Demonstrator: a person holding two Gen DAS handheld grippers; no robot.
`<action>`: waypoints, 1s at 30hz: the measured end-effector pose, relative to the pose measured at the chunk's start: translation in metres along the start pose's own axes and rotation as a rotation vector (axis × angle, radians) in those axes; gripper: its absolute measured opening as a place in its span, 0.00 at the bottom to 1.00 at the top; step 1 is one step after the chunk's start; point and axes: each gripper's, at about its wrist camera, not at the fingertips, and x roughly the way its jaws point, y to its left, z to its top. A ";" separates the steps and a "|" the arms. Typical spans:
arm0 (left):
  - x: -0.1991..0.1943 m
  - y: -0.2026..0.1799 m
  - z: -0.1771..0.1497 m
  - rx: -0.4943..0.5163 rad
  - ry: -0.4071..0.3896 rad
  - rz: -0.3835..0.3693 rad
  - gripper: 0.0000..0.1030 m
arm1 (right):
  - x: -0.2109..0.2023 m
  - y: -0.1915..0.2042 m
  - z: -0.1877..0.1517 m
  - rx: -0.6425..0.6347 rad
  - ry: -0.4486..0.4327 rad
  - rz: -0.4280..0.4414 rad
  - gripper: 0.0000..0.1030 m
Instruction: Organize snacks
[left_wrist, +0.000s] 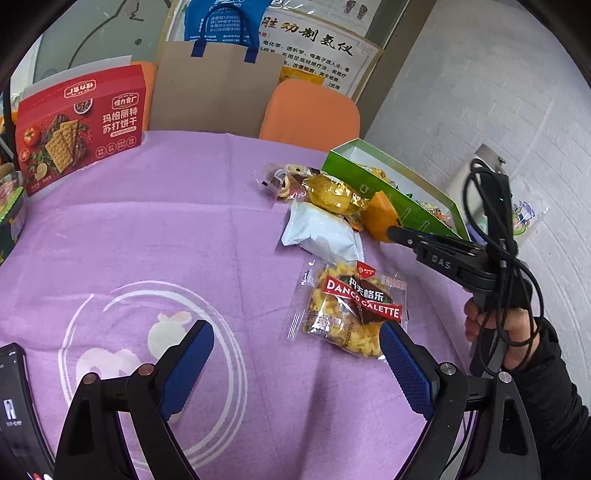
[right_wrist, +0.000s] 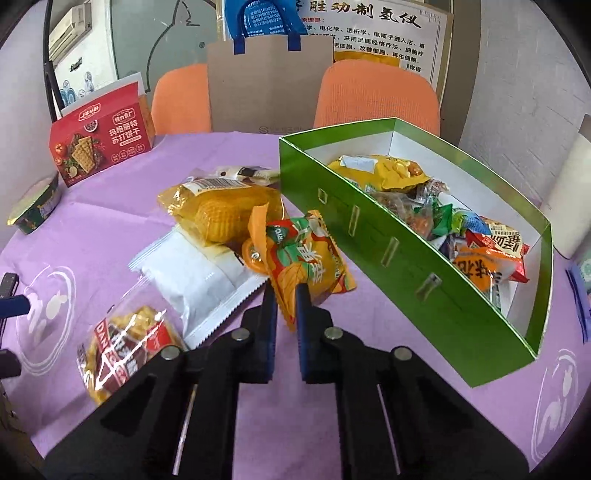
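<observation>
Right gripper (right_wrist: 286, 299), fingers clamped on the lower edge of an orange snack packet (right_wrist: 310, 258), which sits just beside the green box (right_wrist: 369, 236) (already holding assorted snacks). Left gripper (left_wrist: 295, 365), jaws spread wide and empty, above the purple tablecloth (left_wrist: 166, 236). Danco Galette packet (left_wrist: 351, 306) lies just ahead of its right finger; white packet (left_wrist: 321, 232) and yellow packet (left_wrist: 332, 192) lie beyond, overlapping.

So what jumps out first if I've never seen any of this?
Probably the bright green box at the right of the purple tablecloth, already half full of snack packets. Next, the right gripper pinching an orange snack packet beside that box, while the left gripper gapes open near the Danco Galette packet.
</observation>
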 end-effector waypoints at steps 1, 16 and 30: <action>0.001 0.000 -0.001 -0.002 0.003 0.000 0.90 | -0.008 -0.003 -0.007 -0.002 0.001 0.007 0.10; 0.010 -0.018 0.001 0.022 0.035 0.018 0.90 | -0.059 -0.011 -0.054 0.076 -0.035 0.072 0.74; 0.028 -0.082 0.052 0.229 0.016 -0.048 0.84 | -0.028 -0.044 -0.058 0.208 0.010 0.102 0.16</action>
